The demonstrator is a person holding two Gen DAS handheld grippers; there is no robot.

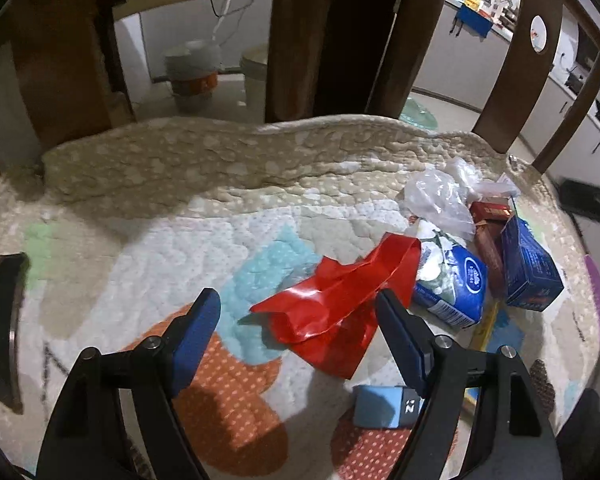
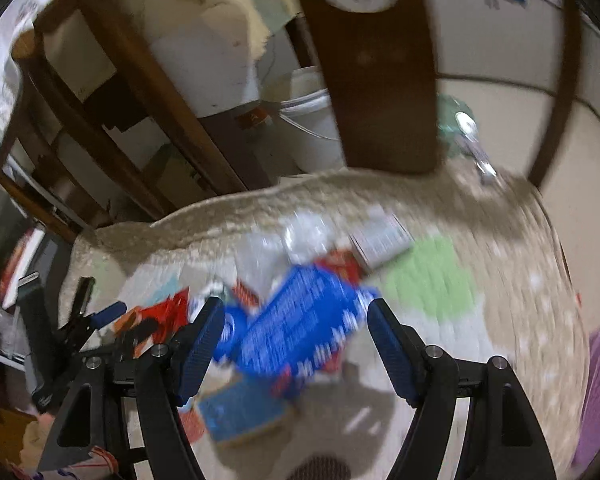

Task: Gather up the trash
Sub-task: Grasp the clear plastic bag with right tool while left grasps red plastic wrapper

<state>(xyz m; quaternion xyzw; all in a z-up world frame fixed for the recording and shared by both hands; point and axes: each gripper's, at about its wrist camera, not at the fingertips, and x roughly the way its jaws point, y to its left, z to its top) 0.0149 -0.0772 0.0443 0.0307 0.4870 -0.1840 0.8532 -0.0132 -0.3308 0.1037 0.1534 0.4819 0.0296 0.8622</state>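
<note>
While the left tool [image 1: 298, 320] hangs wide open and empty over the red wrapper [image 1: 332, 300] on the quilted chair cushion [image 1: 160, 200], the right tool [image 2: 296, 328], likewise open, frames the blurred blue carton [image 2: 296, 328] without touching it.

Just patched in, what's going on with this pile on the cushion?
A person with a claw in each hand is gathering trash off a quilted chair cushion. The left claw is open, its fingers either side of a crumpled red wrapper, not yet closed on it. The right claw is open too, lined up on a dark blue carton; that view is motion-blurred. A clear plastic bag and other packets lie loose nearby. Nothing is gripped.
</note>
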